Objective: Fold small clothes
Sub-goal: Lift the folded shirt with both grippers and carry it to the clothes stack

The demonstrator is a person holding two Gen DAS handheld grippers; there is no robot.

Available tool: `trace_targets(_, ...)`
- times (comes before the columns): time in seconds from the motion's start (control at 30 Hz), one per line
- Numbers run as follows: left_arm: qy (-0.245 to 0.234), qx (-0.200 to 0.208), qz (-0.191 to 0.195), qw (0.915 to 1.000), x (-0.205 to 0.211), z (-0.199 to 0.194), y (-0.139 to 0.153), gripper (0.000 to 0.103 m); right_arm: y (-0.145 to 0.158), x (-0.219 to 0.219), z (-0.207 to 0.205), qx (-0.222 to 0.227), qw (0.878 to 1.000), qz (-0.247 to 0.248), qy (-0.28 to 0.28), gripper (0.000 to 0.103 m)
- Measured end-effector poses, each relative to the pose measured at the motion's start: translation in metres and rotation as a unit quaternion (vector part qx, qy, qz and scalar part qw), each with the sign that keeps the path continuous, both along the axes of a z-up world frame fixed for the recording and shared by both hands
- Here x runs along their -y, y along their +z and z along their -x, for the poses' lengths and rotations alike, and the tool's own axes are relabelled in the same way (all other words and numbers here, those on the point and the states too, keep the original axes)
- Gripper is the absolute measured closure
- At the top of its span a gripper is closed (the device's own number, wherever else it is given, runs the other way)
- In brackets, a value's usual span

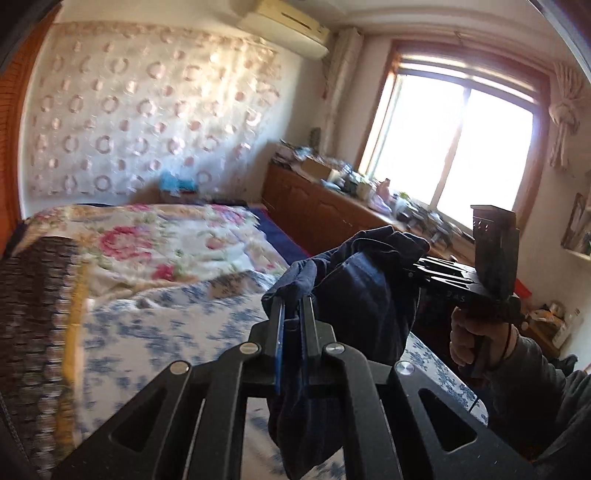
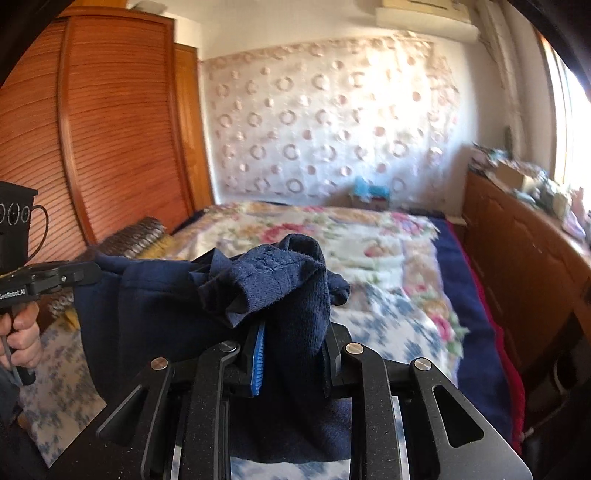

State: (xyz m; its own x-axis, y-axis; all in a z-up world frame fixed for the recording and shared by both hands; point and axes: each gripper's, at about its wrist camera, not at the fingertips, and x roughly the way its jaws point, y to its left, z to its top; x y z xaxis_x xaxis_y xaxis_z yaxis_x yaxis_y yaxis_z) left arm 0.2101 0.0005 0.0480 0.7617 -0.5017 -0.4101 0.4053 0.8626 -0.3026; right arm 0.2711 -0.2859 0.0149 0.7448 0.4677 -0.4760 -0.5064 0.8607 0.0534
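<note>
Both grippers, left and right, are pinching the soft, light, floppy garment shut-jawed by its edges, letting it sag.

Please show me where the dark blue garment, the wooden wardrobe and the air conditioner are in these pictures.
dark blue garment (image 2: 147, 306): right wrist view, on the flat cloth stretched between both grippers.
wooden wardrobe (image 2: 118, 129): right wrist view, on its slatted door.
air conditioner (image 1: 288, 26): left wrist view, on its front panel.

Navy blue garment, blue-and-white flowered sheet near, pink rose quilt far, orange-brown wardrobe left, circle-patterned wall hanging
</note>
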Motion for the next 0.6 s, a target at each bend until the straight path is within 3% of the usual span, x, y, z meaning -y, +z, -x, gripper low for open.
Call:
trace_targets(0.27,0.092,0.026,-0.009,0.9954,-0.087,0.04,0.021,0.1,0.033,-0.11,-0.016,0.031,0.994,0.0,0.1,0.082)
trace_targets(0.6,0.214,0.034,0.002,0.9763,-0.194,0.067,-0.003,0.1,0.052,-0.27,-0.053,0.027,0.973,0.01,0.227,0.082)
